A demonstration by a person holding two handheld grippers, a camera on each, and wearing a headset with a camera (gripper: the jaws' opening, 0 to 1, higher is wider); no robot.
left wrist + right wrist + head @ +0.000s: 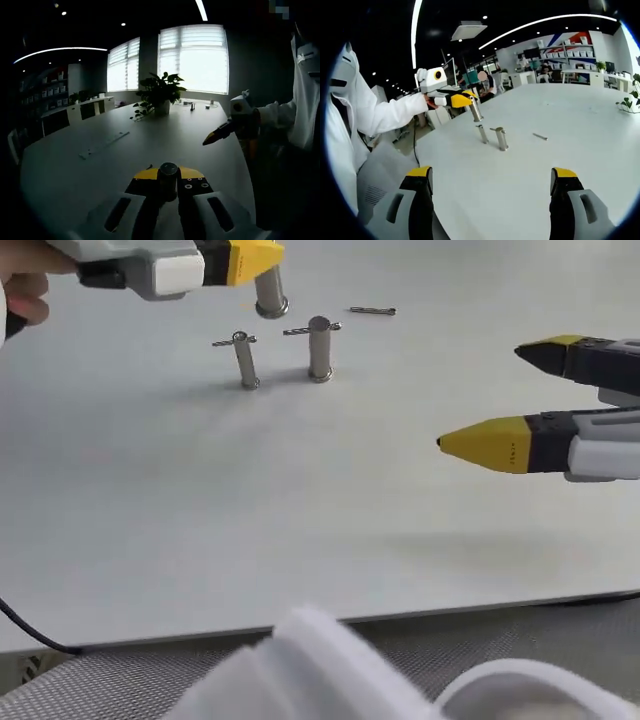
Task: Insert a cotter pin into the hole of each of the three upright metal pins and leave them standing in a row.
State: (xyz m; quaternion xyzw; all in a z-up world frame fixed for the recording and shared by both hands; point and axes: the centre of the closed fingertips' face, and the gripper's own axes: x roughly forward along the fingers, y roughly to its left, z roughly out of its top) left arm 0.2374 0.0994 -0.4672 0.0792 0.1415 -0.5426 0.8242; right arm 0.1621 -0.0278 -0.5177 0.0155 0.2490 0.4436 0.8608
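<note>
The left claw (258, 265) is pinching the last metal pin (270, 298), holding it steady for the loose cotter pin (372, 310) lying on the surface (300, 520). The right claw (480, 397) is waiting spread wide, probably to fetch it.

Counts of items on the worktop (300, 530).

Metal pins: three. The thin pin (246, 362) and the thick pin (320, 350) stand upright side by side, well back from the near edge. The gripped pin (271, 295) is just behind them, clamped upright between the jaws of the left gripper (262, 268).

Cotter pins: three. The first cotter pin (234, 340) crosses the head of the thin pin. The second cotter pin (305, 330) crosses the head of the thick pin. The loose cotter pin (372, 310) lies flat to the right of the gripped pin.

Grippers: two. The right gripper (477, 396) is at the right edge with its jaws spread.

Potted plants: one, the plant (160, 92) at the far end.
</note>
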